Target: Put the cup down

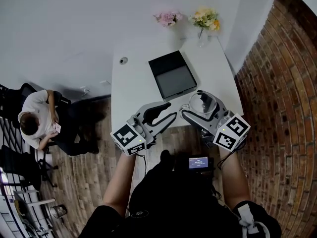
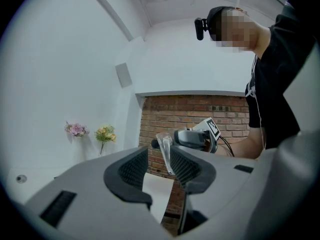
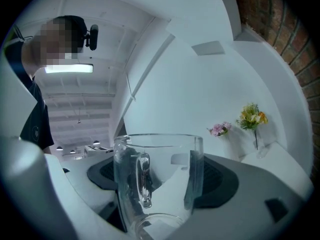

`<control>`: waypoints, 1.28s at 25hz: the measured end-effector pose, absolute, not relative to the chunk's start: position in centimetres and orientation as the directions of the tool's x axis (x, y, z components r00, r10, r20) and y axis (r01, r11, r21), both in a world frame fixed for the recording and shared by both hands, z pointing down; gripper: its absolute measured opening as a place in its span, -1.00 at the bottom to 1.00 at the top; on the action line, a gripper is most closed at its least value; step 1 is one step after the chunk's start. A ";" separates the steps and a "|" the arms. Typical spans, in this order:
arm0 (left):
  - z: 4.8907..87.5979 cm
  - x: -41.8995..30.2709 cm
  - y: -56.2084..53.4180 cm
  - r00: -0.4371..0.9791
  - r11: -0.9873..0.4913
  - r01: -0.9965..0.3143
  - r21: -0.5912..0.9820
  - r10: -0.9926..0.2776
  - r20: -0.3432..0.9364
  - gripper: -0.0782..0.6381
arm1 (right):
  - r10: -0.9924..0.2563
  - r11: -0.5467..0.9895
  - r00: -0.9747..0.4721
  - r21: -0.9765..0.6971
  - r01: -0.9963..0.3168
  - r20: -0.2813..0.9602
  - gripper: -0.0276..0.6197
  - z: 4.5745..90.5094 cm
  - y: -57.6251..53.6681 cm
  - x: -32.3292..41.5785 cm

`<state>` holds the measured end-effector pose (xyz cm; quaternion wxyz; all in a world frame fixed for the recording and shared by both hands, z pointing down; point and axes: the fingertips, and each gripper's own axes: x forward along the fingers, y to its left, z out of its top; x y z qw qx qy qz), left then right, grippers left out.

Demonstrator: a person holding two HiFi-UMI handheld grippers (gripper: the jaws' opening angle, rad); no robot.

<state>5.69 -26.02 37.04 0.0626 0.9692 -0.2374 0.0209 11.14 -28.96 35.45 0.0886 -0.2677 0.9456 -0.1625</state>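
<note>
A clear glass cup [image 1: 204, 103] with a handle sits between the jaws of my right gripper [image 1: 200, 109], which is shut on it above the near right part of the white table [image 1: 132, 86]. In the right gripper view the cup [image 3: 159, 181] fills the gap between both pads, with its handle facing the camera. My left gripper [image 1: 159, 115] stands open beside it with nothing between its fingers. In the left gripper view the left gripper [image 2: 160, 171] is open, and the cup [image 2: 165, 151] hangs in the air beyond its right jaw.
A black tray [image 1: 172, 75] lies mid-table. Pink flowers [image 1: 168, 18] and a vase of yellow flowers [image 1: 205, 20] stand at the far edge. A small round fitting [image 1: 123, 60] is far left. A seated person [image 1: 37, 118] is left of the table, and a brick wall [image 1: 282, 83] is on the right.
</note>
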 end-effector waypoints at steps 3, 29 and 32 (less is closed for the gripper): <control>37.0 5.4 -26.4 0.895 -0.887 -0.446 0.116 -0.442 0.064 -0.40 | -0.542 0.802 -0.837 -0.341 -0.491 -0.069 0.38 35.4 -29.1 10.6; 37.1 0.9 -31.3 0.860 -0.854 -0.511 0.096 -0.507 0.062 -0.32 | -0.587 0.774 -0.809 -0.308 -0.554 -0.021 0.38 35.6 -33.7 7.3; 37.6 0.1 -32.1 0.849 -0.842 -0.528 0.112 -0.524 0.062 -0.32 | -0.578 0.778 -0.816 -0.301 -0.551 0.003 0.38 36.5 -34.9 6.7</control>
